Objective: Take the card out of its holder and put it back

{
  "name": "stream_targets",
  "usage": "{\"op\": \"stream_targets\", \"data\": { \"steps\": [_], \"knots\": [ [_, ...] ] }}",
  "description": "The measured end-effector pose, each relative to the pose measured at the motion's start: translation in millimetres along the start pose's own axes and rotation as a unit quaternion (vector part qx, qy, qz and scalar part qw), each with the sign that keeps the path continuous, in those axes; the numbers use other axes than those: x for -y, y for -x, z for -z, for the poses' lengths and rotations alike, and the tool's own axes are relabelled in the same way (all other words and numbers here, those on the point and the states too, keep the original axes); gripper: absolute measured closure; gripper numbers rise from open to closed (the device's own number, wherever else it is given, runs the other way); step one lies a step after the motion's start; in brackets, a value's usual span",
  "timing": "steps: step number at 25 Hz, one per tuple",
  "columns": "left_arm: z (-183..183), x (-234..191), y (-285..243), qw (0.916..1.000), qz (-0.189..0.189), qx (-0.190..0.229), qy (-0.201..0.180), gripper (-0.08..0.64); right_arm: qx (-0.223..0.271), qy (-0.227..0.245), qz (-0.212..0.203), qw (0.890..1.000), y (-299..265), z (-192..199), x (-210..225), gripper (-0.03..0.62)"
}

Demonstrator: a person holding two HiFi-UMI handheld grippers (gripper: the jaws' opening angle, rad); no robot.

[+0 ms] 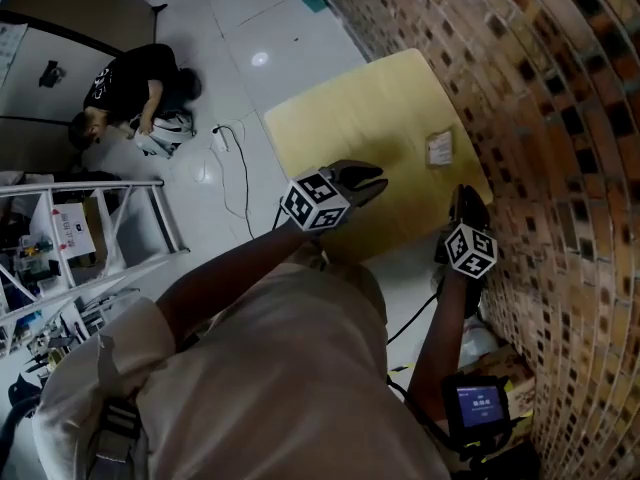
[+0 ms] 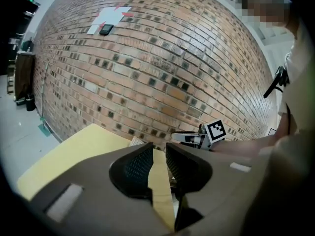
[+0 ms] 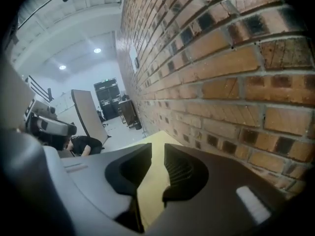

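The card in its clear holder [image 1: 438, 146] lies flat on the yellow table [image 1: 340, 118], near the brick wall. My left gripper [image 1: 372, 180] hovers over the table's near edge, left of and nearer to me than the card. Its jaws stand a narrow gap apart with nothing between them [image 2: 159, 149]. In the left gripper view, a corner of the holder [image 2: 136, 141] shows just past the left jaw. My right gripper [image 1: 466, 196] is at the table's near right corner, close to the wall. Its jaws [image 3: 157, 149] are also slightly apart and empty, with only table showing through the gap.
A brick wall [image 1: 560, 118] runs along the table's right side. A person [image 1: 130, 93] sits on the floor at the far left, and a cable [image 1: 240, 168] trails toward the table. A metal rack [image 1: 90, 238] stands at the left. A small screen device [image 1: 478, 405] hangs near my right arm.
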State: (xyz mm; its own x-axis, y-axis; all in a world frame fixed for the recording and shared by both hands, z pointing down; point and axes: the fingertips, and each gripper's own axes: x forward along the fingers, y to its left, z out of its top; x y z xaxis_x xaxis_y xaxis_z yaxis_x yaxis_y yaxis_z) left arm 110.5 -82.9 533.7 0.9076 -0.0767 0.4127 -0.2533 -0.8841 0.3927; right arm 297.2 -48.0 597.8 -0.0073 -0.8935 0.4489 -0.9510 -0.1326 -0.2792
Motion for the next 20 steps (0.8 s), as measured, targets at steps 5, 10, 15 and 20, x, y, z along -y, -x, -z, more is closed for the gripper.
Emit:
{"op": "stream_targets", "data": {
  "steps": [5,10,15,20],
  "knots": [
    [4.3,-9.8,-8.1,0.9999,-0.004,-0.004,0.010,0.457,-0.043,0.004,-0.005,0.999,-39.6,24.3,8.8,0.518],
    [1.4,-22.4,-10.8,0.9999,-0.010,-0.004,0.012,0.457,-0.080,0.005,-0.005,0.997,-75.1,47.4,19.3,0.511],
    [3.4,-37.0,-8.6,0.9996,-0.020,-0.008,0.021,0.457,-0.107,0.010,-0.004,0.994,-100.6,65.4,29.2,0.511],
    [9.7,-48.5,-10.3,0.9991,-0.024,-0.017,0.030,0.457,-0.131,0.009,0.005,0.991,-117.6,82.6,40.3,0.511]
  ]
}}
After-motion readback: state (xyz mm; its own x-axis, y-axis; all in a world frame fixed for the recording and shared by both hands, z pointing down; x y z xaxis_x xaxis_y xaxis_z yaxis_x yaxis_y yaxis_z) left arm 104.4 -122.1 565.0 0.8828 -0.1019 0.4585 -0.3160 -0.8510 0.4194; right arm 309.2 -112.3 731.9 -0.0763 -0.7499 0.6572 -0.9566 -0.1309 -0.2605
